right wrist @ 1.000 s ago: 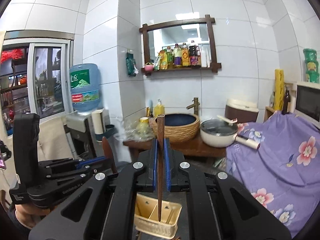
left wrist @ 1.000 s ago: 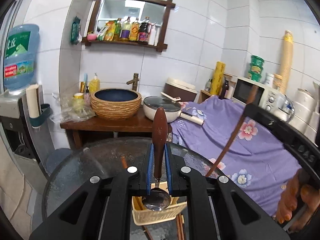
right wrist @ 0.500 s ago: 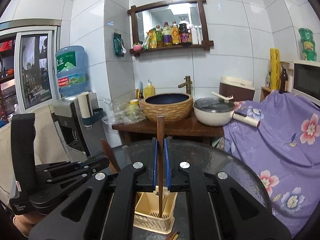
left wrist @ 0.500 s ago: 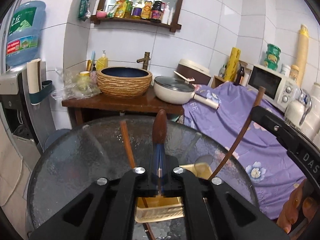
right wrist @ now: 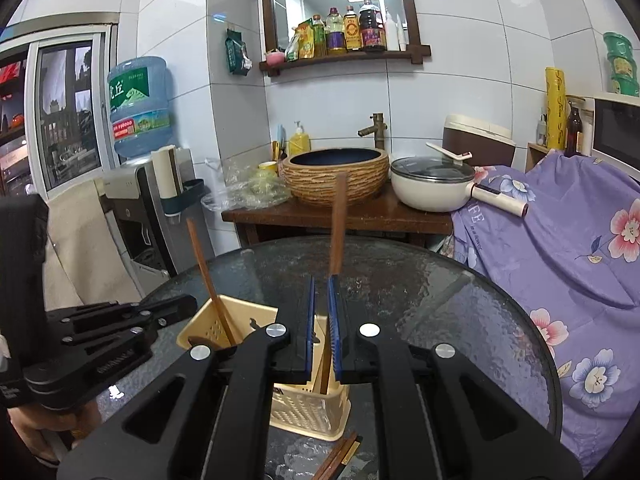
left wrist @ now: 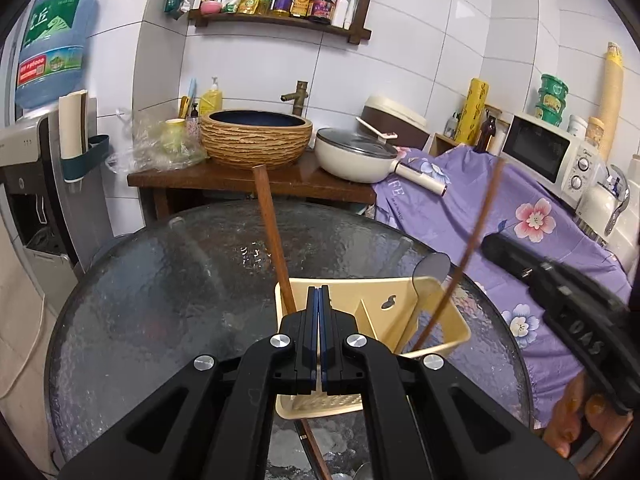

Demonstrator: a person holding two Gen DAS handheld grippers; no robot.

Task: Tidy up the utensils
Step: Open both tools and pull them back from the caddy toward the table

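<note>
On the round glass table (left wrist: pixel 168 280) stands a cream plastic utensil holder (left wrist: pixel 400 300), split into compartments. A wooden-handled utensil (left wrist: pixel 272 232) leans in its left compartment, head down and mostly hidden, handle tilted up toward the far left. A thin brown chopstick (right wrist: pixel 338 220) stands in the right compartment, nearly upright.

The right gripper (right wrist: pixel 320 280) holds this chopstick: its blue pads are drawn in narrow with the stick between them, and the stick's lower end reaches down inside the holder. The left gripper (left wrist: pixel 318 292) hangs just above the holder's near edge. Its pads are pressed flat together with nothing between them, and the wooden handle rises free just to their left.

A few more chopsticks (right wrist: pixel 340 456) lie loose on the glass at the near side of the holder. Fingers of the person's right hand (left wrist: pixel 580 412) show at the near right. Beyond the table, a wooden counter (left wrist: pixel 224 182) carries a woven basin (left wrist: pixel 256 144) and a cream pan (left wrist: pixel 356 160). A purple floral cloth (left wrist: pixel 520 220) lies to the right.
</note>
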